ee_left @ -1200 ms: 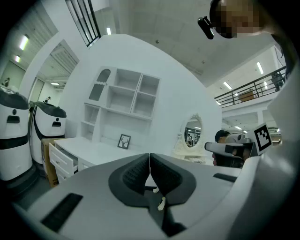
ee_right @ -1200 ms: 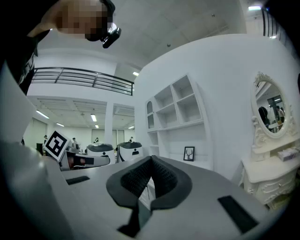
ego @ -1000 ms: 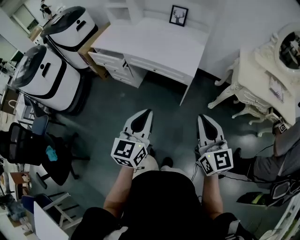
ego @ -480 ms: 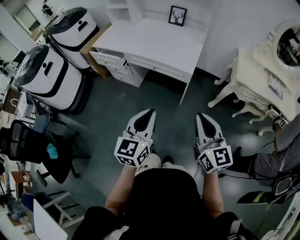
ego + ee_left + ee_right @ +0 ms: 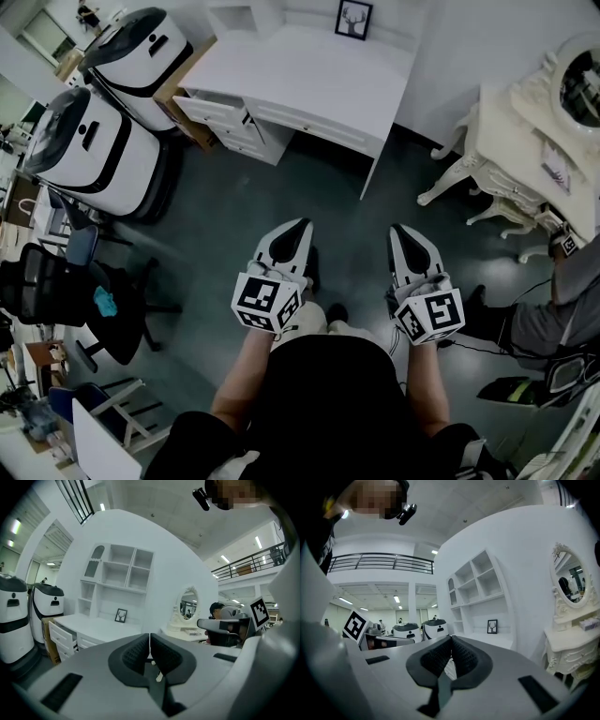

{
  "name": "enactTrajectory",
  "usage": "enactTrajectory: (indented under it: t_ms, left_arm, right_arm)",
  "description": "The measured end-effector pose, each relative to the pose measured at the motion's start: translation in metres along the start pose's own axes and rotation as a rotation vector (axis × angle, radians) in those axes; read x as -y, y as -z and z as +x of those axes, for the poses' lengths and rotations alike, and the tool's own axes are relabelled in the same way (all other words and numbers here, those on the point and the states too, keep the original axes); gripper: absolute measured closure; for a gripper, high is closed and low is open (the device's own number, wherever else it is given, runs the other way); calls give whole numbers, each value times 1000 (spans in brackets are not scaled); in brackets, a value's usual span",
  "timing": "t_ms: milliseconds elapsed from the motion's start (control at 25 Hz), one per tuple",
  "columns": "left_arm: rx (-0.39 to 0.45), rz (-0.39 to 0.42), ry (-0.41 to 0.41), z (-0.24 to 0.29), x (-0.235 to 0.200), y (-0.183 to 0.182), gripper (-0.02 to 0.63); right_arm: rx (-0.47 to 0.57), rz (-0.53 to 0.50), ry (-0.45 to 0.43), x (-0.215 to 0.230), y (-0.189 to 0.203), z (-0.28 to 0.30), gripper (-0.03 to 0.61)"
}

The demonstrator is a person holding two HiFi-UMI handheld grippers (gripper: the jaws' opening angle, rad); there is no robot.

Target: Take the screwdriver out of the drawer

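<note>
A white desk [image 5: 309, 80] stands ahead against the wall, with a stack of drawers [image 5: 225, 127] at its left end; the top drawer stands slightly pulled out. No screwdriver is visible in any view. My left gripper [image 5: 302, 225] and right gripper [image 5: 398, 231] are held side by side over the dark floor, well short of the desk. Both are shut with nothing between their pads. The left gripper view shows the desk [image 5: 98, 627] and its drawers [image 5: 63, 639] beyond the closed left gripper [image 5: 149, 637]. The right gripper [image 5: 451, 641] points level toward the shelving wall.
Two large white machines [image 5: 103, 141] stand left of the desk. A black office chair [image 5: 66, 291] is at the left. An ornate cream dressing table [image 5: 534, 141] with an oval mirror is at the right, and a seated person [image 5: 553, 309] beside it. A framed picture [image 5: 354, 19] leans on the desk.
Both grippers have edged slightly forward toward the desk and sunk a little. Their jaws stay shut.
</note>
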State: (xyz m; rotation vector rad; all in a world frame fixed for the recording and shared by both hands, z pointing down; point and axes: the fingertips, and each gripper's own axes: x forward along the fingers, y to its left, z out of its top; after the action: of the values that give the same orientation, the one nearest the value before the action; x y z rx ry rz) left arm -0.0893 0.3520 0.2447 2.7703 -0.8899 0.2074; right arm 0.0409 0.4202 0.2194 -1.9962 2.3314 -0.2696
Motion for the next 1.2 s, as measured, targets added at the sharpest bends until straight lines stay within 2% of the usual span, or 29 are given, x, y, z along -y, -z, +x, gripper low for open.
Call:
enactTrajectory:
  t_ms: [280,640,1200]
  left_arm:
    - [-15,-16,28,53,-37,-2,588]
    - [-28,13,64,130,-103,-30,588]
    - [-101,14,117,197,-202,-24,588]
  right_arm:
    - [-6,-12,1,24,-5,52,560]
    - [-21,-24,28,56,-22,147,560]
    - [-61,-15,89,63,-15,258,560]
